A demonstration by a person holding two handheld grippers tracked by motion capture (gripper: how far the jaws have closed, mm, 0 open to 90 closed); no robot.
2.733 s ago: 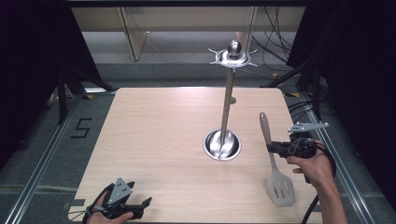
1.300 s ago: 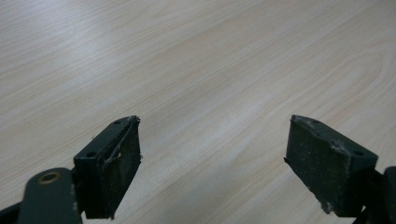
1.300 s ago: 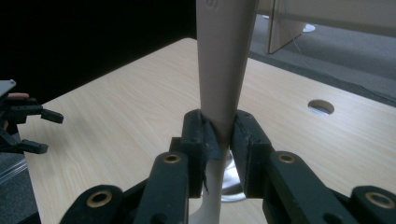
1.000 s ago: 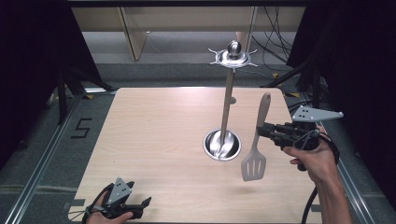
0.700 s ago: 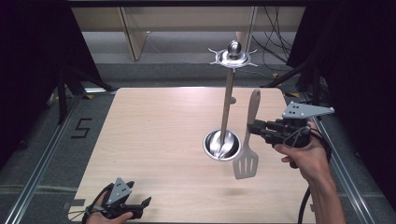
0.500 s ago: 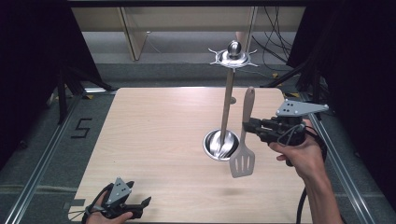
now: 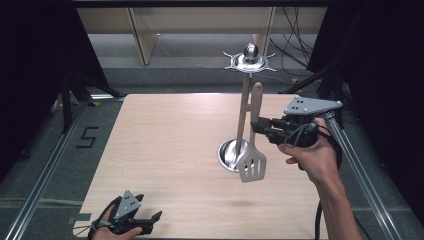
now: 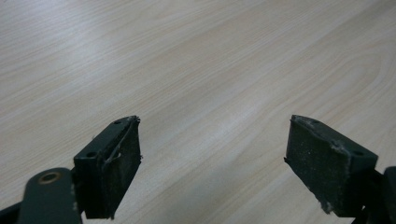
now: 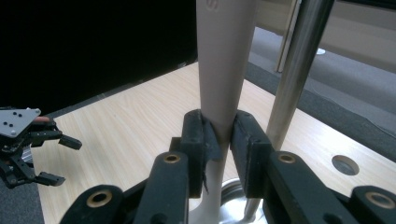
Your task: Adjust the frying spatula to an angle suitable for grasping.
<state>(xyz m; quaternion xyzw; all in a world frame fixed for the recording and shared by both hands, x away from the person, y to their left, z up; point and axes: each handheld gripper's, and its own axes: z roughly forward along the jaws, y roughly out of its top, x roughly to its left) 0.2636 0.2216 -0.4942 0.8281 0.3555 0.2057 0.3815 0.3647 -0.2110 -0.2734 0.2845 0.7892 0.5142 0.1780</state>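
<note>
From my seat at the controls, the nearest thing is my left gripper [image 7: 134, 219], low at the front edge of the light wooden tabletop [image 7: 165, 150], left of centre. Its jaws stand wide apart with nothing between them; in the left gripper view I see bare wood grain under the two black pads [image 8: 112, 165], which sit just above the surface.

Farther in, on the right side, my right gripper [image 7: 260, 126] is raised above the tabletop, held by a hand [image 7: 310, 159] that comes in from the lower right. Its jaws are clamped on the handle of a pale beige plastic slotted spatula [image 7: 252, 160]. In the right gripper view the pads [image 9: 198, 140] press both sides of that handle [image 9: 224, 70], roughly where it narrows. The spatula hangs close to upright, blade down and clear of the tabletop, handle tip pointing up.

Just beside the spatula, a little beyond it, stands a shiny steel utensil stand [image 7: 243, 107]: a round dished base [image 7: 227, 155], a slim upright pole, and a hooked ring with a ball knob at the top [image 7: 250, 59]. The spatula's handle runs nearly parallel to the pole, just to its right; I cannot tell whether they touch.
</note>
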